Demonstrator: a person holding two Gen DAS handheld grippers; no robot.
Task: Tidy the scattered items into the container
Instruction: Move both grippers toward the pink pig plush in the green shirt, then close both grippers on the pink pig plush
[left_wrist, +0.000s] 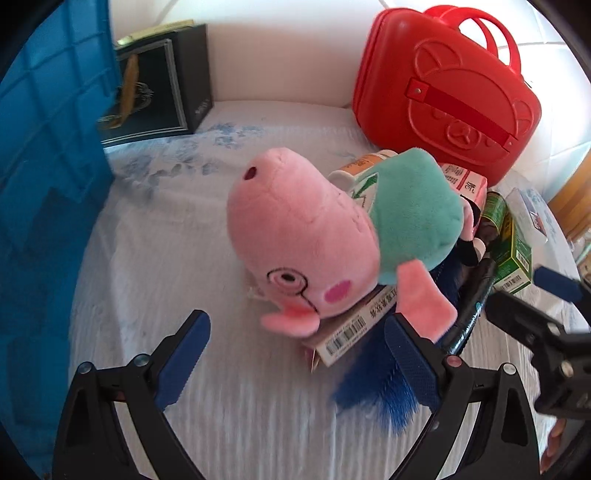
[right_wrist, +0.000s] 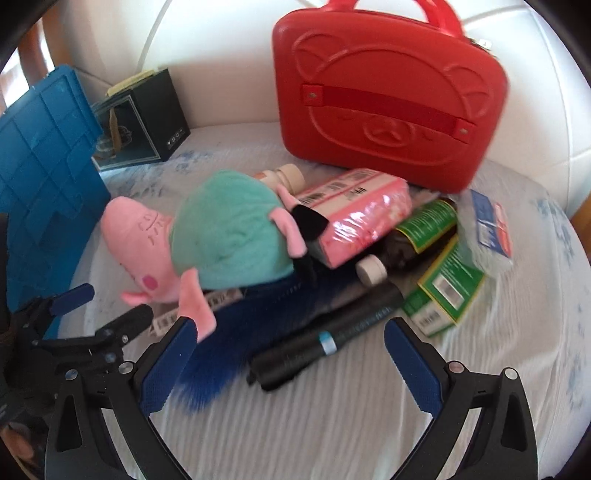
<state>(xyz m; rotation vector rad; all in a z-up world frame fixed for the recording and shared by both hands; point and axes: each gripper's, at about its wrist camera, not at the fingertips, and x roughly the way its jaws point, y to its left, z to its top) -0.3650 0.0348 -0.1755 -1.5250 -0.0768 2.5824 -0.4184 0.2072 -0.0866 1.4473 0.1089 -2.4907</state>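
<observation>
On the white bed cover (left_wrist: 177, 266), near the middle: a plush pig (left_wrist: 306, 240), sprawled across a barcoded box (left_wrist: 354, 328) and a blue furry thing (right_wrist: 229, 336). Heaped just beside it, in front of a red case (left_wrist: 443, 92): pink box (right_wrist: 358, 214), brown bottle (right_wrist: 421, 232), green box (right_wrist: 447, 291), black marker (right_wrist: 332, 339). Off to the left, well apart from the heap: a blue crate (left_wrist: 48, 166), most likely the container meant.

Left gripper (left_wrist: 295, 319): spread wide, holding nothing, poised just short of the pig's head, with one pad close by the pig's arm. Right gripper (right_wrist: 290, 325): equally wide and empty, hanging over the marker and the blue fur, with one finger at the pig's arm. Touching or just beside, cannot tell.

Likely trouble from here:
- Pinching only an ear or an arm of soft plush, hence a floppy, swinging load and a possible drop short of the crate.
- Closing too low and catching the barcoded box along with the pig, then shedding it midway.
- Lifting the pig off the heap and so tipping the bottle or rolling the round marker across the cover.
- Crowding both grippers into the same spot, given how near each other already, and knocking one against the other.
- Snagging the blue fur in the right pads while reaching for the marker.
</observation>
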